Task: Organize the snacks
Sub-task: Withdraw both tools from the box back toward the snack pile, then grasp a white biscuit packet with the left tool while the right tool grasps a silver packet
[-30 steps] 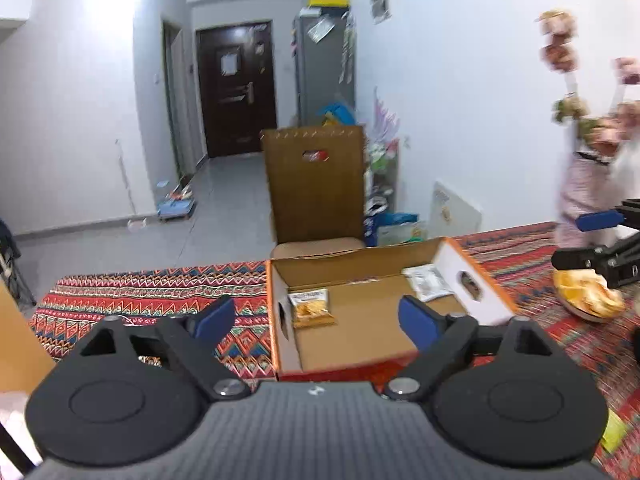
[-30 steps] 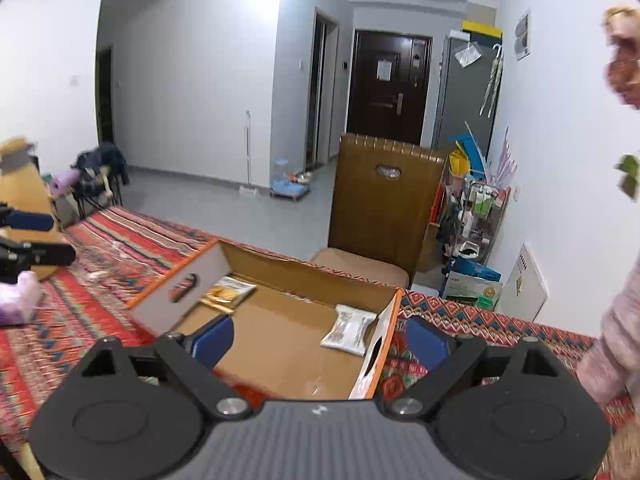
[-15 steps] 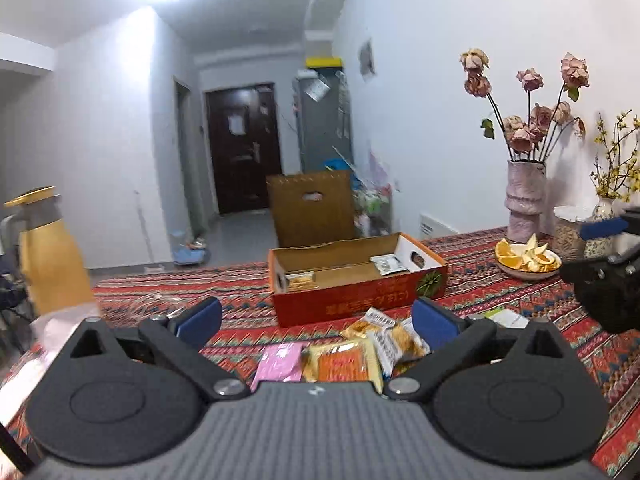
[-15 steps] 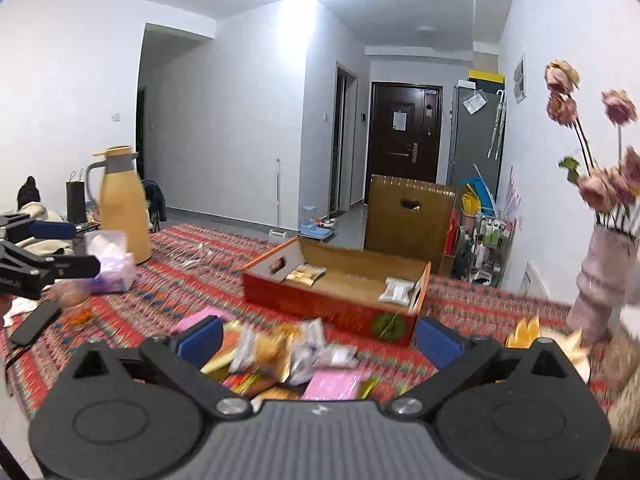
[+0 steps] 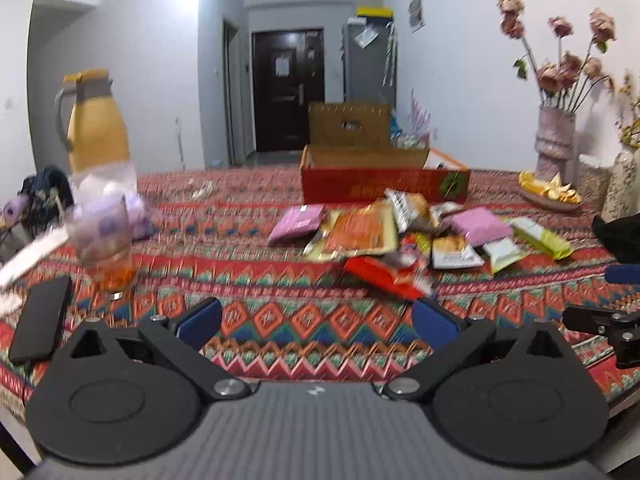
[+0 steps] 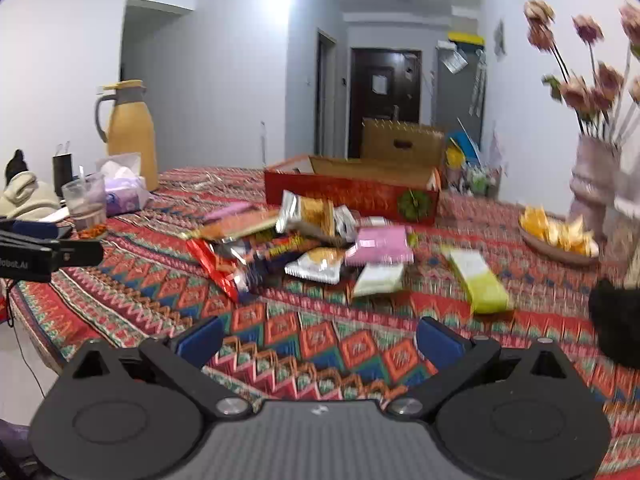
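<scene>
Snack packets [image 5: 384,236] are seen scattered in a loose heap on the patterned tablecloth [image 5: 280,312], just in front of the red cardboard box [image 5: 384,188], which is taken as the landmark. Closest to the box's front wall a silver-and-orange packet [image 6: 310,214] is propped, and a pink packet [image 6: 380,246] is laid flat just in front of the box's right end. A lime-green packet [image 6: 478,280] is placed further out from that right end, apart from the heap, and a red wrapper [image 6: 216,270] is stretched out at the heap's edge farthest from the box, toward its left end. What the box holds cannot be told from this low angle.

Well to the left of the box a yellow thermos jug [image 6: 128,134] is stood, with a tissue pack [image 6: 122,194] and a glass cup [image 6: 86,204] beside it. To the right of the box a dish of orange peel [image 6: 558,234] and a vase of dried roses [image 6: 592,192] are set.

The left gripper [image 5: 316,318] is held with its blue pads spread wide, nothing between them, well short of the box and the heap. The right gripper [image 6: 318,336] is likewise spread wide and empty, near the table's edge on the side away from the box.
</scene>
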The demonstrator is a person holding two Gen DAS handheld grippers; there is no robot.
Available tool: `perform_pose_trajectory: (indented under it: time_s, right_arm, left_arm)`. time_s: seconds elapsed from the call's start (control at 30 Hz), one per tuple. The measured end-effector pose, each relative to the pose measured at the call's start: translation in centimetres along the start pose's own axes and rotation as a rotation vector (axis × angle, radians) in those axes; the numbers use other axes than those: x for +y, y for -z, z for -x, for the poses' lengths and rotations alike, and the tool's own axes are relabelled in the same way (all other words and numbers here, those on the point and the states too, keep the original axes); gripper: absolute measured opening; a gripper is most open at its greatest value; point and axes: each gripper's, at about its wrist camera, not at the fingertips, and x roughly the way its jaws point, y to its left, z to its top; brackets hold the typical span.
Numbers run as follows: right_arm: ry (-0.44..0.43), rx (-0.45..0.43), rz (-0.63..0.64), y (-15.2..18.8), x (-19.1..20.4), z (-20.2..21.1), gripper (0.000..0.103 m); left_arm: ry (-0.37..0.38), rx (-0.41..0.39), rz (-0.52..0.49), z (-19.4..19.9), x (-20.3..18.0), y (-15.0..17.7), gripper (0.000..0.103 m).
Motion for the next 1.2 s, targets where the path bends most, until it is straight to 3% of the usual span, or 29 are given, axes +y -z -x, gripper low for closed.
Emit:
perform_pose_trajectory:
  time_s: [0.2,0.47,0.6,0.7,0.83,0.93,1.0,1.2]
  right_arm:
    - [0.000,0.029,-0.109,1.0,-0.9,-1.0,0.103]
    - [-0.016,0.003,-0.206,0.0,-1.4,-2.5,0.103]
    - [-0.031,0.036,-0.170,-0.7,-1.3,-4.3,0.103]
    - [-0.049,0.010,-0.199,-1.3,-1.5,-5.7,0.103]
    - [-0.038,-0.034,-0.112,-2.2,-0.6,-7.2,0.103]
    - [-0.090,0.080,-0.147,-3.4,-1.1,-9.9,0.103]
    - [-0.110,0.107,-0.164,-3.9,-1.3,-11.3,0.102]
    - [-0.054,0.131,-0.170,-5.7,-1.3,-15.7,0.075]
  left_arm:
    - [0.010,0.003,0.029,-1.2,0.9,0.4,0.103]
    - [0.041,-0.025,-0.031,-3.1,0.4,0.1,0.103]
    - [0.053,-0.026,-0.051,-4.6,0.5,-0.7,0.103]
    - [0.077,-0.028,-0.019,-5.7,0.8,-1.4,0.103]
    - [0.078,-0.044,-0.043,-7.0,0.7,-2.0,0.103]
    - [0.094,-0.044,-0.060,-8.1,0.7,-2.5,0.103]
    - [0.112,-0.023,-0.062,-9.0,0.8,-2.8,0.103]
    - [0.134,-0.017,-0.089,-10.9,0.5,-3.6,0.101]
